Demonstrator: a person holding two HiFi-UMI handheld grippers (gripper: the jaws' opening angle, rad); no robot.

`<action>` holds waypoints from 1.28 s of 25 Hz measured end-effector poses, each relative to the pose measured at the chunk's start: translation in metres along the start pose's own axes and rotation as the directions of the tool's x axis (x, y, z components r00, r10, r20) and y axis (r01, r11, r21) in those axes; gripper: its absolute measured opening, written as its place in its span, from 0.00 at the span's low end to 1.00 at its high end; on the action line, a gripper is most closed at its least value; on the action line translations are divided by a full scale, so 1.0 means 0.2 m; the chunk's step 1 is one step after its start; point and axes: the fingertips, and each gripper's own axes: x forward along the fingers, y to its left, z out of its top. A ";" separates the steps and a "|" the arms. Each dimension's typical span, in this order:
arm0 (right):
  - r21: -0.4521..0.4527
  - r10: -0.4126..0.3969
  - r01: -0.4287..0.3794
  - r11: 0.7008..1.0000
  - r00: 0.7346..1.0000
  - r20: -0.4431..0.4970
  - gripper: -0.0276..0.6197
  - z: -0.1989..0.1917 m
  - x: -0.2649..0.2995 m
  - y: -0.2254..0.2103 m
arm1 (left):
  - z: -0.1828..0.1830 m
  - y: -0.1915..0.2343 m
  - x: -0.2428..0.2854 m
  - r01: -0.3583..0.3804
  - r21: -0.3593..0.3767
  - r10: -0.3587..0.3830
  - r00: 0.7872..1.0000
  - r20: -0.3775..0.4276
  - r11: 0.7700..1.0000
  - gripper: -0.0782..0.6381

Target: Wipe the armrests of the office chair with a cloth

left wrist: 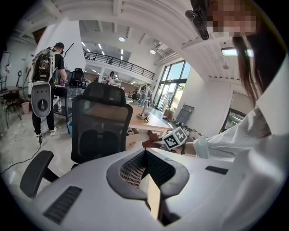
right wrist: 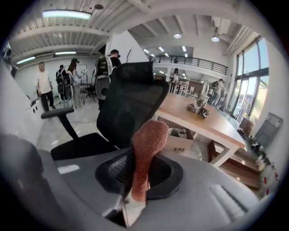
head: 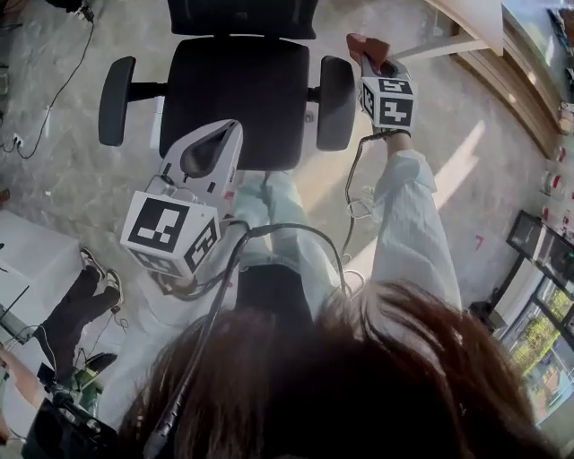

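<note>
The right gripper (head: pixel 373 63), with its marker cube (head: pixel 387 100) behind it, pinches a reddish-brown cloth (head: pixel 366 45) that sticks out of its tip. Just to that gripper's left lies the chair's right armrest (head: pixel 336 101); whether the cloth touches it cannot be told. The left gripper (head: pixel 229 134) hangs over the front left part of the black seat (head: pixel 260 85), its tip pointing toward the backrest (head: pixel 242 16). The left armrest (head: pixel 117 100) sits out to that gripper's left, well apart. Cables (head: pixel 233 260) trail from both grippers back toward the person, whose white sleeve (head: pixel 408 224) runs up to the right gripper.
</note>
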 end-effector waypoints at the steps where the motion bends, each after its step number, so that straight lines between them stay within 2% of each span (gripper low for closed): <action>1: -0.030 0.012 -0.014 0.999 0.999 -0.052 0.12 -0.06 0.06 0.02 | -0.02 0.00 0.00 -0.004 -0.005 0.004 1.000 -0.013 1.000 0.11; 4: -0.105 0.093 -0.115 0.988 0.977 -0.194 0.12 -0.22 0.16 0.14 | -0.06 0.02 0.00 -0.018 -0.022 0.017 0.999 -0.034 1.000 0.11; 6: -0.168 0.142 -0.191 0.967 0.954 -0.264 0.12 -0.30 0.19 0.25 | -0.08 0.04 -0.01 -0.030 -0.028 0.029 0.999 -0.036 0.999 0.11; 9: -0.267 0.154 -0.243 0.933 0.937 -0.314 0.12 -0.34 0.17 0.33 | -0.09 0.04 -0.01 -0.022 -0.035 0.020 0.999 -0.041 0.999 0.11; 14: -0.288 0.240 -0.366 0.885 0.889 -0.390 0.12 -0.38 0.05 0.47 | -0.08 0.00 0.01 0.021 -0.035 -0.022 0.999 -0.040 0.999 0.11; 23: -0.186 0.414 -0.521 0.833 0.810 -0.415 0.12 -0.59 -0.38 0.80 | -0.04 -0.02 0.03 0.078 -0.018 -0.078 0.997 -0.014 0.997 0.11; 27: -0.112 0.461 -0.532 0.839 0.805 -0.374 0.12 -0.67 -0.55 0.89 | -0.05 -0.07 0.01 0.089 -0.012 -0.089 0.996 -0.009 0.996 0.11; 32: -0.027 0.499 -0.538 0.843 0.798 -0.338 0.11 -0.70 -0.60 0.93 | -0.06 -0.08 0.02 0.099 -0.008 -0.099 0.995 -0.010 0.995 0.11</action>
